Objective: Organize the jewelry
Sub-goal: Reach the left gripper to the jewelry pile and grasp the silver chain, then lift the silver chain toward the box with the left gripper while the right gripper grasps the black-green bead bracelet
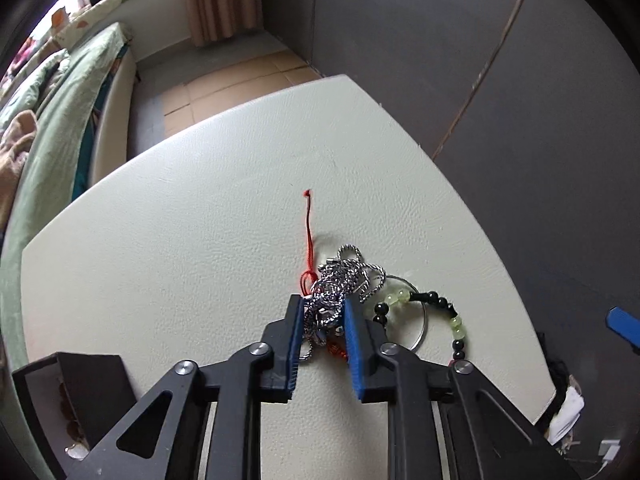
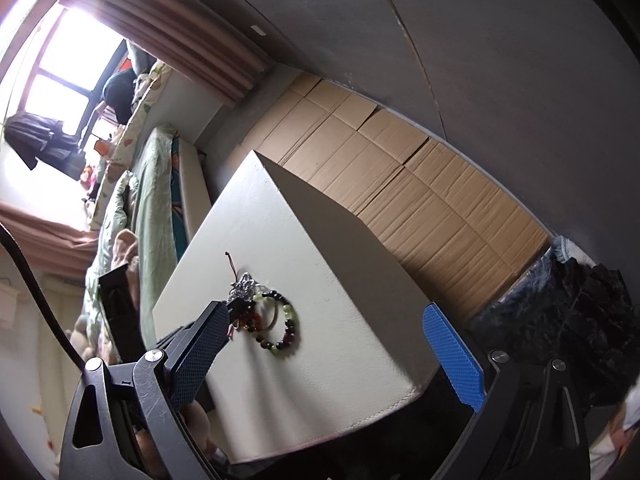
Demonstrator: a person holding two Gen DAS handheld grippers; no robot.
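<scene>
A: Where does the left gripper stand?

B: Low over the white table. Its two blue pads are on both sides of the tangled silver chain and close around it. If they really press it, the view does not let one tell.

A: And the other jewelry?

B: A red cord runs out from the tangle toward the far edge. A bracelet of green and black beads lies just to the right, touching a thin metal ring. The whole pile sits nearer to the table's right edge.

A: How much room is around it?

B: To the left and ahead the surface is bare. A dark open box stands at the near left corner, well apart from the pile.

A: The right gripper?

B: It is wide apart, holding nothing, off the near right side of the table. Behind the table, cardboard lies on the floor by the grey wall.
</scene>
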